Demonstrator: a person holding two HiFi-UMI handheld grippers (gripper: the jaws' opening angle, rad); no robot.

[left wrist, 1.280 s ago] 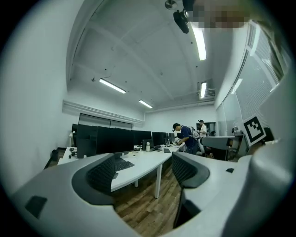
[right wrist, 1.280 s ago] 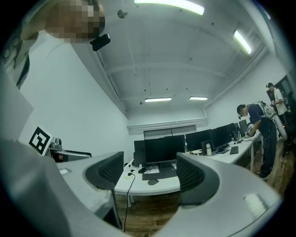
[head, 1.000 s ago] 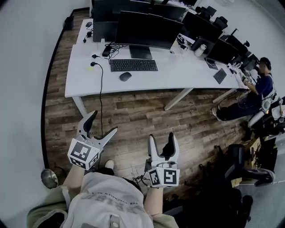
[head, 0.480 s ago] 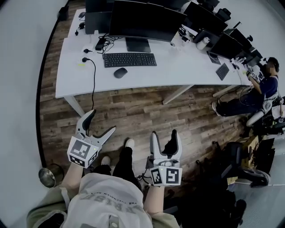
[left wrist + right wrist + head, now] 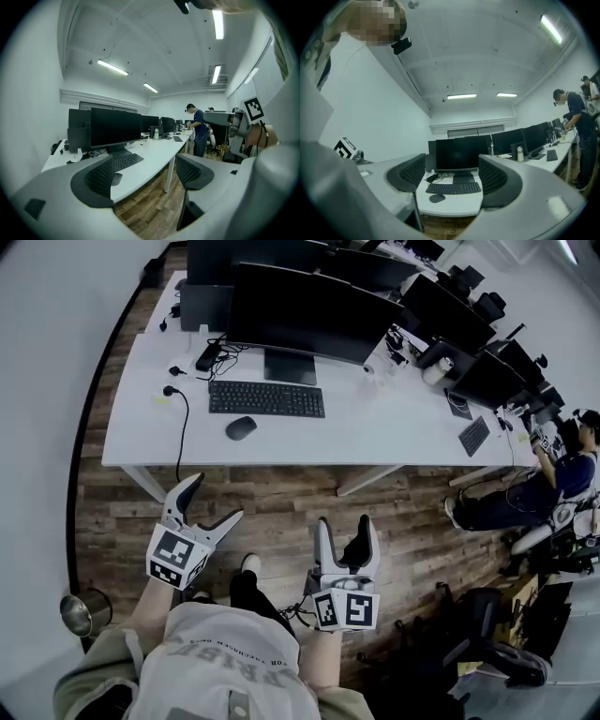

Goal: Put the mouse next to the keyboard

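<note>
A dark mouse [image 5: 241,427] lies on the white desk [image 5: 375,427], just in front of the left end of a black keyboard [image 5: 267,398]. Both grippers hang over the wooden floor, well short of the desk. My left gripper [image 5: 216,498] is open and empty, and so is my right gripper [image 5: 345,526]. The left gripper view shows the keyboard [image 5: 126,161] and the mouse [image 5: 116,178] past the left pad, with the gripper [image 5: 145,176] spread wide. In the right gripper view the mouse [image 5: 437,198] and keyboard [image 5: 453,188] sit between the jaws of the gripper [image 5: 452,176], far off.
A large black monitor [image 5: 309,315] stands behind the keyboard. A black cable [image 5: 178,427] trails over the desk's front edge at the left. A metal bin [image 5: 80,613] stands on the floor at the left. A seated person [image 5: 562,484] and office chairs [image 5: 487,615] are at the right.
I have stepped closer to the desk, which now sits lower and larger in the head view. Both grippers stay open and empty in front of my body.
</note>
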